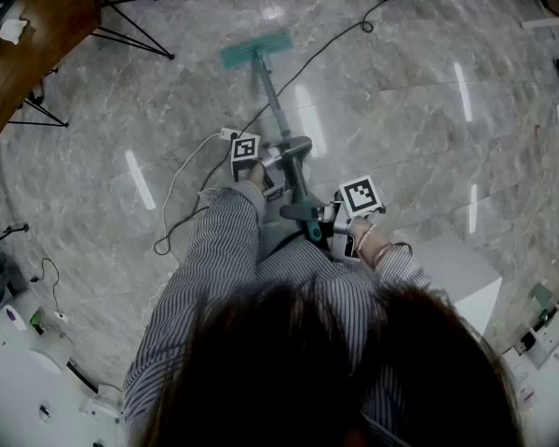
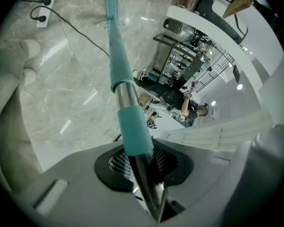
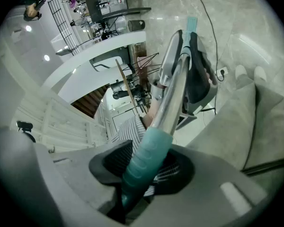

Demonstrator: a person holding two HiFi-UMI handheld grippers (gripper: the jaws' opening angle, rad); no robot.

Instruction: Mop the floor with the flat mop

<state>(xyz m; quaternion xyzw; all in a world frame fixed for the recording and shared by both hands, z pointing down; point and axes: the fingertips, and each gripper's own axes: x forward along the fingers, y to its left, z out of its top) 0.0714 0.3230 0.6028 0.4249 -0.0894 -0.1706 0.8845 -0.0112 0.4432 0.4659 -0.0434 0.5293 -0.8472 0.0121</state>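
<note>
The flat mop has a teal head [image 1: 256, 50] lying flat on the grey marble floor ahead of me. Its metal handle [image 1: 273, 105] slants back toward my body. My left gripper [image 1: 293, 154] is shut on the handle's steel part, just behind a teal sleeve [image 2: 132, 126]. My right gripper [image 1: 315, 220] is shut on the teal end grip [image 3: 146, 161], nearer my body. In the left gripper view the pole runs out to the mop head [image 2: 111, 11]. The right gripper view looks up the shaft to the left gripper [image 3: 189, 72].
A wooden table [image 1: 37, 35] on black wire legs [image 1: 130, 17] stands at the far left. A black cable [image 1: 326, 49] and a white power strip [image 1: 228, 134] with its cord lie on the floor. A white box [image 1: 461, 277] sits at my right.
</note>
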